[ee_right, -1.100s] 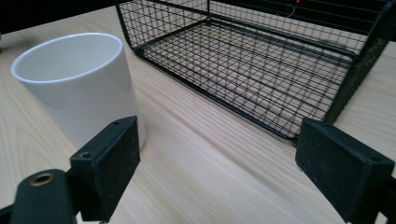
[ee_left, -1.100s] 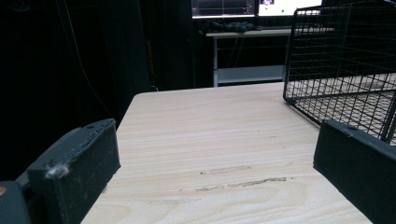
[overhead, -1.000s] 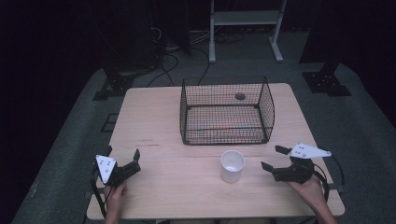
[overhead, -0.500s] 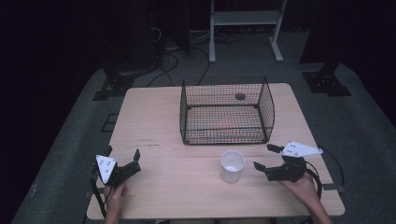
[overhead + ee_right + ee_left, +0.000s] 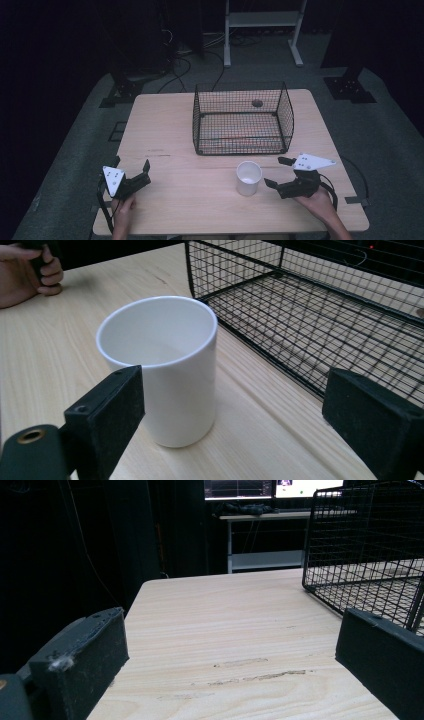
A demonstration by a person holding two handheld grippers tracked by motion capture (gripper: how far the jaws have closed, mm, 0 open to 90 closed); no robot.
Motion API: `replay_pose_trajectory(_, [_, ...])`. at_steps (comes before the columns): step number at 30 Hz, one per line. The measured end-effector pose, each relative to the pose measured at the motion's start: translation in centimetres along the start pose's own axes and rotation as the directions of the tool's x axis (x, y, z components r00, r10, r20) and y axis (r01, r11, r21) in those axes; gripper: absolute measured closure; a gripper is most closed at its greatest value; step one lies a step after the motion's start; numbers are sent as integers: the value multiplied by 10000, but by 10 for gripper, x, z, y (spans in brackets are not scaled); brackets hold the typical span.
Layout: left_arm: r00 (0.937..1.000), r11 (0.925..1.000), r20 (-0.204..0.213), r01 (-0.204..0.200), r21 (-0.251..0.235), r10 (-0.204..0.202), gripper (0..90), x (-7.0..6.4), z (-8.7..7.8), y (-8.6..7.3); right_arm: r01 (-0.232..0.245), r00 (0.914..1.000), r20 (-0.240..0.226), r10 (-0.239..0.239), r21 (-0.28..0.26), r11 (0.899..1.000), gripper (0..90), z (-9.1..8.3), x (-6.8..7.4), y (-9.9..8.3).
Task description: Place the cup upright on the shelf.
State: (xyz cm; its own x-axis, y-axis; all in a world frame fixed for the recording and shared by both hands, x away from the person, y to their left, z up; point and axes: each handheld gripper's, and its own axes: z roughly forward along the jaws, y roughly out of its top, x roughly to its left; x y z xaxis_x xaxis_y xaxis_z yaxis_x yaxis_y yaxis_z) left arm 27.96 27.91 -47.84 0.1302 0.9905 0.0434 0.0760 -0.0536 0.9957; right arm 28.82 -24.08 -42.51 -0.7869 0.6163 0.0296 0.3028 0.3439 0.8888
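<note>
Dark floor and black stands ring the pale wooden worktop [image 5: 165, 130], which carries everything in sight. Near its front edge, a little right of centre, a plain white ceramic cup [image 5: 248, 177] stands upright and empty, mouth up, with no handle visible. Just to its right the right gripper [image 5: 279, 172] is held low over the wood by the person's right hand [image 5: 316, 201], its two black jaws spread wide and pointing at the cup; in the right gripper view the cup [image 5: 162, 367] sits ahead of the left-hand jaw, close to it but with nothing caught between the pads. Behind the cup, toward the far edge, a black wire basket [image 5: 242, 119] rests on the wood, open at the top, its front wall close to the cup but apart from it; a small dark round thing [image 5: 257, 103], too small to identify, shows at its far side. Over at the front left corner the left gripper [image 5: 132, 167] is held by the person's left hand [image 5: 123, 209], jaws likewise parted with bare wood between them, well apart from the cup.
</note>
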Motion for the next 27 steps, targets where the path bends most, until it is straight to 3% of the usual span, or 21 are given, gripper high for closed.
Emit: replay_pose_trajectory(27, [10000,10000,22,10,-9,-10,0,0,0,0,369,9949,-950,-333,362,9987,31,21,20,10])
